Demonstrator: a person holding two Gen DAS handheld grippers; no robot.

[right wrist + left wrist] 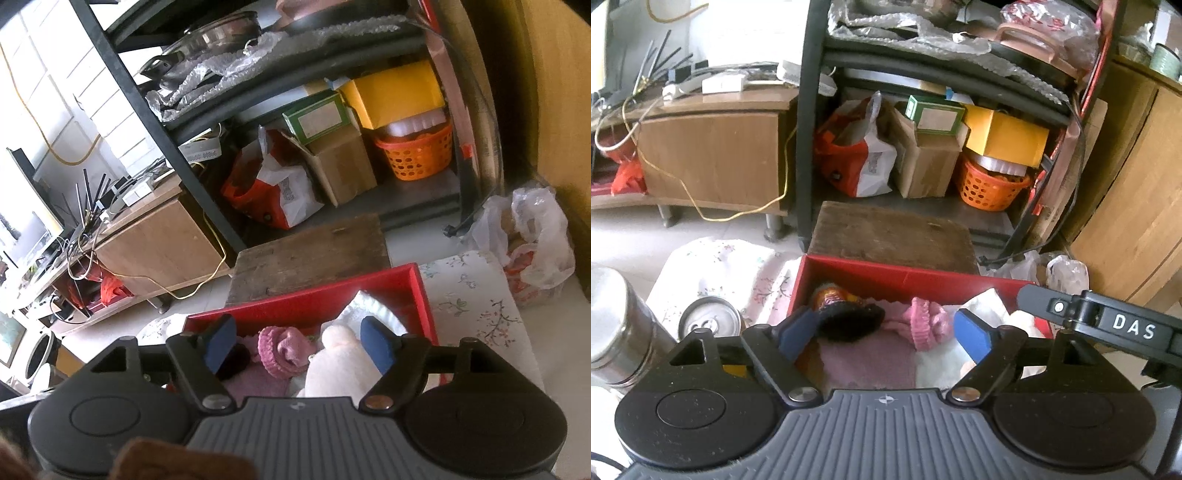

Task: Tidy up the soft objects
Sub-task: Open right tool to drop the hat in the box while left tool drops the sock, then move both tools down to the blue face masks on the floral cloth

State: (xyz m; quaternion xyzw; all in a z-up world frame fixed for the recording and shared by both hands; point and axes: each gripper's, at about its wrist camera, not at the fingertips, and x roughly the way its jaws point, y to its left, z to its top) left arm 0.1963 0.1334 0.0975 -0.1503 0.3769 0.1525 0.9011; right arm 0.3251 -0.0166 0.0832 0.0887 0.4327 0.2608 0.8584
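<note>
A red box (905, 275) sits on a floral cloth and holds soft things: a pink knitted piece (925, 326), a black fuzzy item (849, 321), a mauve cloth (868, 360) and white fabric (984, 304). My left gripper (884, 334) hovers open over the box, empty. Part of the right gripper's arm (1108, 321) crosses at the right. In the right wrist view my right gripper (301, 343) is open above the same red box (306, 295), over the pink knitted piece (282, 349) and a cream plush (340, 363), holding nothing.
A steel flask (617, 328) and a drink can (709, 321) stand left of the box. A wooden stool (894, 230) is behind it, then a black shelf with boxes and an orange basket (991, 184). A plastic bag (532, 236) lies at the right, by the floral cloth (476, 295).
</note>
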